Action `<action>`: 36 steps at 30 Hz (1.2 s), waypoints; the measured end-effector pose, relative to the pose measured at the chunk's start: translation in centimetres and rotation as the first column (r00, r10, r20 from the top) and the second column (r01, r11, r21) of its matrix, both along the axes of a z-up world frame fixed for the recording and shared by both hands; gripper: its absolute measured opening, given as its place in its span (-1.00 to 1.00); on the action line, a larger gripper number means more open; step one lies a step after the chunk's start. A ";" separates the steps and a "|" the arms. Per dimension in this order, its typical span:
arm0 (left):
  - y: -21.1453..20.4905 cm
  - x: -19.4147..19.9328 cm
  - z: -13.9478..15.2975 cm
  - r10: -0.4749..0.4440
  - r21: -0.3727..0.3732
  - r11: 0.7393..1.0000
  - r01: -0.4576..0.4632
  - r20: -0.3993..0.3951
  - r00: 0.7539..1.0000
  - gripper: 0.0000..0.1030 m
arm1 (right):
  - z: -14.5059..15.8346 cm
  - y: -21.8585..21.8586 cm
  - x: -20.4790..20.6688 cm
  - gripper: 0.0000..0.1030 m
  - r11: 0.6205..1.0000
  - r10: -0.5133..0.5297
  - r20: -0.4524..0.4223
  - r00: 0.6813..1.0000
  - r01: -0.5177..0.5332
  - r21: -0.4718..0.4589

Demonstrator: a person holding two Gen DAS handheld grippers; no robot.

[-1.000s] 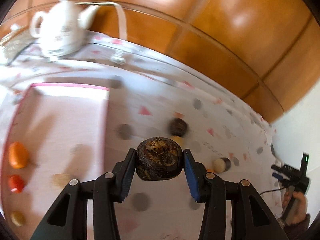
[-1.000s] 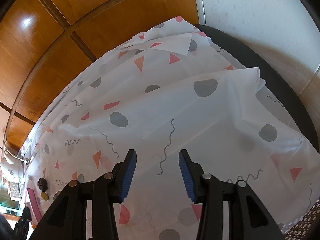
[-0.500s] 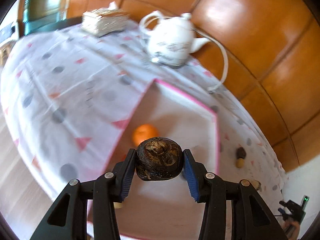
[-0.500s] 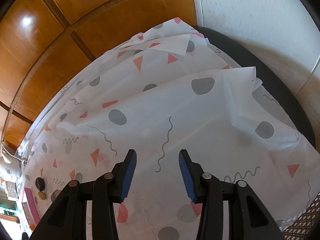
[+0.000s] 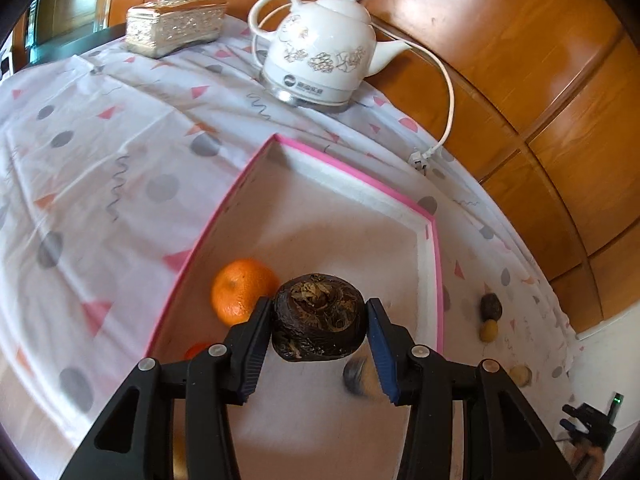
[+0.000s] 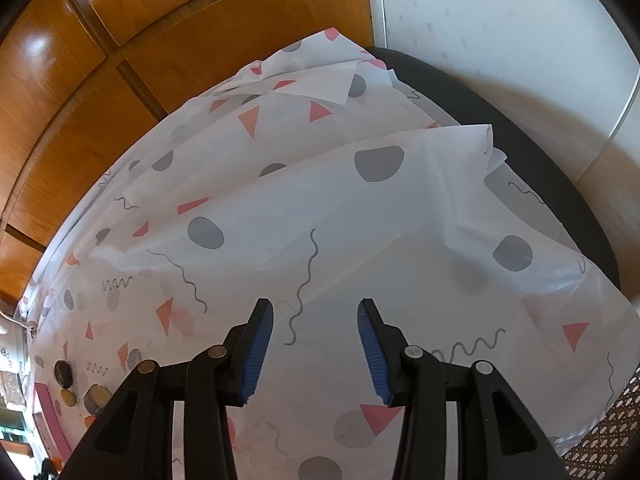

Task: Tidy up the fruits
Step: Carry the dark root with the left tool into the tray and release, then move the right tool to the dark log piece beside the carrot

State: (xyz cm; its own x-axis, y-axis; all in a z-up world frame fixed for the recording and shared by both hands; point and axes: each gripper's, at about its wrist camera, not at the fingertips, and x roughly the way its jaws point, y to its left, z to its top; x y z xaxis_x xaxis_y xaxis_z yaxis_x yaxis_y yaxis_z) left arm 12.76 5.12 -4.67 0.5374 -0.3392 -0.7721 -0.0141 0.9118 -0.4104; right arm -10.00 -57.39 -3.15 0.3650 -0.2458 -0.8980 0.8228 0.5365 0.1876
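My left gripper [image 5: 319, 330] is shut on a dark brown wrinkled fruit [image 5: 319, 316] and holds it above the pink-rimmed white tray [image 5: 352, 176]. An orange [image 5: 240, 290] lies in the tray just left of the fruit, with a small red fruit [image 5: 196, 349] partly hidden behind my left finger. A blurred dark-and-tan fruit [image 5: 358, 374] lies under the right finger. Small loose fruits [image 5: 490, 312] lie on the cloth right of the tray. My right gripper [image 6: 316, 344] is open and empty over the patterned tablecloth [image 6: 320, 208]. Small fruits [image 6: 64, 372] show at its far left.
A white electric kettle [image 5: 320, 56] with a cord [image 5: 448, 92] stands behind the tray, and a silver tissue box [image 5: 176, 26] stands at the back left. A wooden panel wall [image 5: 520, 60] runs behind the table. The table's dark edge [image 6: 520, 128] shows in the right wrist view.
My left gripper has carried the dark fruit left from over the cloth to above the tray and come nearer the orange. The right gripper has barely moved.
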 end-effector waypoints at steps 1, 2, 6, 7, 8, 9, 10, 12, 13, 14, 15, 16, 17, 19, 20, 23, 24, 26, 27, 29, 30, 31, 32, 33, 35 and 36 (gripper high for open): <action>-0.4 0.3 0.1 -0.009 0.015 1.000 0.009 0.009 1.000 -0.08 | -0.1 -0.1 0.0 -0.13 1.000 -0.001 -0.002 1.000 0.001 0.001; -0.8 0.7 0.2 -0.015 0.031 0.999 0.015 0.011 1.000 -0.08 | -0.1 -0.1 0.0 -0.13 1.000 -0.001 -0.004 1.000 0.001 0.002; -1.5 1.2 0.2 -0.029 0.064 0.998 0.028 0.013 1.000 -0.05 | -0.3 0.1 0.2 -0.13 1.000 0.007 -0.011 1.000 -0.006 0.007; -1.4 1.1 0.1 -0.025 0.061 0.998 0.024 0.009 1.000 -0.01 | -0.3 0.1 0.2 -0.13 1.000 0.010 -0.010 1.000 -0.010 0.009; -1.1 0.8 0.1 -0.013 0.061 0.998 0.012 0.005 1.000 0.03 | -0.3 0.2 0.3 -0.14 1.000 0.012 -0.010 1.000 -0.012 0.009; -1.0 0.6 0.2 -0.002 0.062 0.998 0.002 0.005 1.000 0.11 | -0.3 0.2 0.3 -0.13 1.000 0.015 -0.009 1.000 -0.015 0.010; -0.7 0.3 0.2 0.010 0.055 0.998 -0.010 0.005 1.000 0.12 | -0.3 0.2 0.4 -0.13 1.000 0.018 -0.008 1.000 -0.018 0.011; 0.2 -0.6 0.5 0.044 0.072 0.996 -0.045 0.008 0.999 0.12 | -0.3 0.3 0.5 -0.13 1.000 0.024 -0.007 1.000 -0.024 0.013; 0.3 -1.0 0.6 0.060 0.098 0.993 -0.061 0.012 0.998 0.15 | -0.4 0.4 0.6 -0.13 0.999 0.029 -0.007 1.000 -0.029 0.015; 0.7 -1.7 0.7 0.078 0.133 0.988 -0.080 0.019 0.997 0.16 | -0.3 0.4 0.6 -0.13 0.999 0.032 -0.006 0.999 -0.032 0.016; 1.0 -2.3 0.8 0.086 0.145 0.985 -0.089 0.024 0.996 0.19 | -0.3 0.5 0.7 -0.13 0.999 0.034 -0.004 0.999 -0.034 0.017; 1.3 -2.7 0.7 0.091 0.146 0.985 -0.094 0.023 0.996 0.22 | -0.3 0.5 0.7 -0.13 0.999 0.037 -0.002 0.999 -0.036 0.017; 1.8 -3.3 0.7 0.106 0.155 0.982 -0.108 0.023 0.994 0.23 | -0.3 0.5 0.7 -0.13 0.999 0.039 -0.001 0.999 -0.039 0.017; 2.4 -4.2 0.8 0.122 0.173 0.977 -0.126 0.033 0.992 0.28 | -0.3 0.6 0.8 -0.13 0.999 0.043 -0.002 0.999 -0.043 0.019; 2.7 -4.8 0.8 0.131 0.186 0.973 -0.136 0.040 0.991 0.30 | -0.3 0.7 0.8 -0.13 0.999 0.046 -0.003 0.999 -0.046 0.020; 3.2 -6.0 0.8 0.145 0.207 0.967 -0.152 0.047 0.988 0.42 | -0.4 1.0 1.0 -0.13 0.998 0.058 -0.011 0.998 -0.058 0.019; 3.3 -6.2 0.8 0.148 0.212 0.965 -0.155 0.050 0.988 0.44 | -0.4 1.1 1.1 -0.13 0.998 0.063 -0.016 0.998 -0.063 0.018; 3.4 -6.9 0.8 0.157 0.227 0.960 -0.166 0.057 0.986 0.47 | -0.6 1.2 1.2 -0.13 0.997 0.075 -0.024 0.997 -0.074 0.018; 3.5 -7.1 0.9 0.159 0.230 0.958 -0.169 0.059 0.985 0.50 | -0.6 1.3 1.3 -0.13 0.997 0.081 -0.028 0.996 -0.080 0.019; 3.5 -7.7 0.9 0.166 0.233 0.956 -0.176 0.060 0.984 0.57 | -0.7 1.5 1.4 -0.13 0.996 0.090 -0.036 0.995 -0.089 0.022; 3.5 -7.9 1.0 0.169 0.235 0.955 -0.179 0.061 0.984 0.58 | -0.8 1.5 1.5 -0.13 0.995 0.093 -0.039 0.995 -0.093 0.022; 3.4 -8.2 0.9 0.168 0.236 0.955 -0.178 0.062 0.984 0.58 | -0.8 1.6 1.5 -0.13 0.995 0.096 -0.042 0.994 -0.096 0.020; 3.4 -8.3 0.9 0.165 0.236 0.956 -0.175 0.062 0.984 0.58 | -0.8 1.6 1.6 -0.13 0.995 0.099 -0.044 0.994 -0.099 0.019; 3.3 -8.4 0.9 0.162 0.236 0.957 -0.172 0.061 0.985 0.58 | -0.9 1.7 1.6 -0.13 0.994 0.104 -0.046 0.993 -0.104 0.019; 3.2 -8.7 0.9 0.154 0.233 0.958 -0.165 0.063 0.986 0.58 | -0.9 2.0 1.9 -0.13 0.992 0.125 -0.042 0.991 -0.124 0.024; 3.2 -8.9 0.8 0.152 0.230 0.959 -0.162 0.063 0.986 0.58 | -1.0 2.2 2.1 -0.13 0.989 0.146 -0.040 0.989 -0.145 0.028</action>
State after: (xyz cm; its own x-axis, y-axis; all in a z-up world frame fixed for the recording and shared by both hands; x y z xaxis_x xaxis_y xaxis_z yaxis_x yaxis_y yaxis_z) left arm 3.90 8.31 -3.82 0.6046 -0.0605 -0.7942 -0.1515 0.9702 -0.1893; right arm -7.87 -55.15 -4.10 0.3575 -0.1702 -0.9183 0.7437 0.6466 0.1697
